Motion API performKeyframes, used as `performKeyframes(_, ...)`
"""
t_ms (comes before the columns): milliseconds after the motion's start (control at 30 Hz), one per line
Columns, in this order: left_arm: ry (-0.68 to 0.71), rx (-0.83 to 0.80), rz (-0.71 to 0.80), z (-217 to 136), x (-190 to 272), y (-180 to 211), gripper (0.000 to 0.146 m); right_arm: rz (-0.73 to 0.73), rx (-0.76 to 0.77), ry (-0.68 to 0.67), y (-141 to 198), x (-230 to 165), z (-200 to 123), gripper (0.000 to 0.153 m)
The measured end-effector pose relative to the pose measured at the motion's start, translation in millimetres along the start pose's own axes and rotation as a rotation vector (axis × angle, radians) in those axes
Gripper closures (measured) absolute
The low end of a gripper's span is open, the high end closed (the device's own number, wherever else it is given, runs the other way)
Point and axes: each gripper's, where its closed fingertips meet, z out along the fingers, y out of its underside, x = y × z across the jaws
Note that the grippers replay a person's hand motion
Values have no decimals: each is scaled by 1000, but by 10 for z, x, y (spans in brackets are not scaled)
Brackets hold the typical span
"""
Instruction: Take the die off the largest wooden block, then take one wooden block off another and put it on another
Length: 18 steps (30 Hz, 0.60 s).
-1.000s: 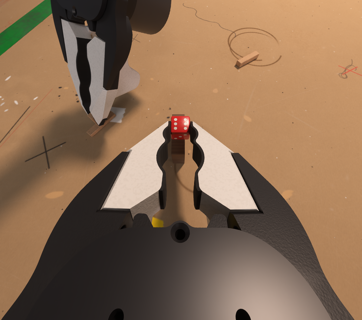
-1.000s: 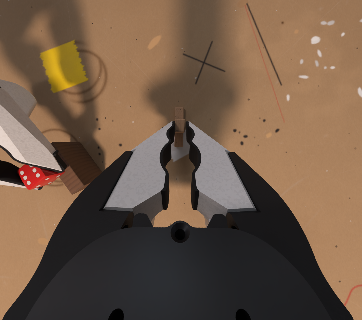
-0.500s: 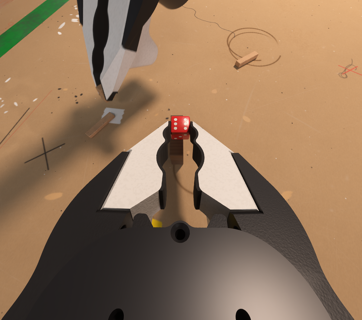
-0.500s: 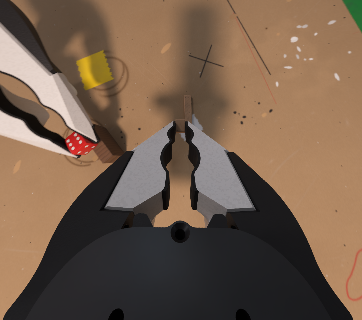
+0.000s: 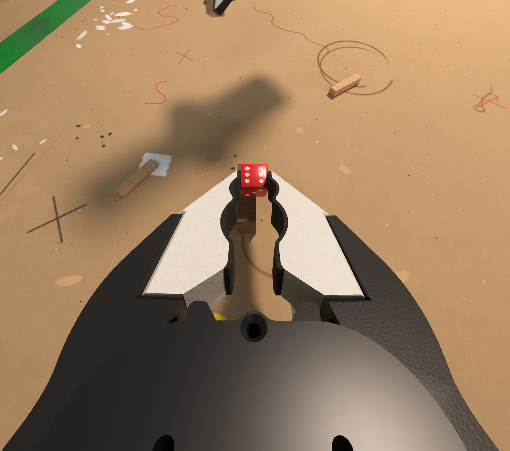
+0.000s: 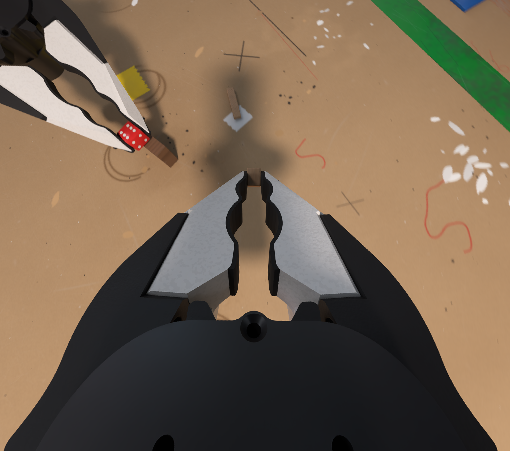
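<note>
My left gripper is clamping the red die between its fingertips, and the die is sitting at the top of the dark wooden block, which is standing on the brown table; whether the two are touching, I cannot tell. My right gripper is pinching a small wooden block at its tips and hanging above the table with it. Beyond my left gripper, a second small block is lying with one end on a white paper scrap. Farther right, a third small block is lying on a drawn circle. A yellow tape piece is showing beside my left gripper's fingers.
</note>
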Motion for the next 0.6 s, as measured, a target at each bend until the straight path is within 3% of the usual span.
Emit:
performKeyframes(267, 6, -3, 9, 31, 44, -13, 128, 99, 23, 39, 339, -35, -303, 144)
performKeyframes(600, -4, -4, 25, 22, 67, -34, 128, 93, 66, 49, 313, -142, -394, 144)
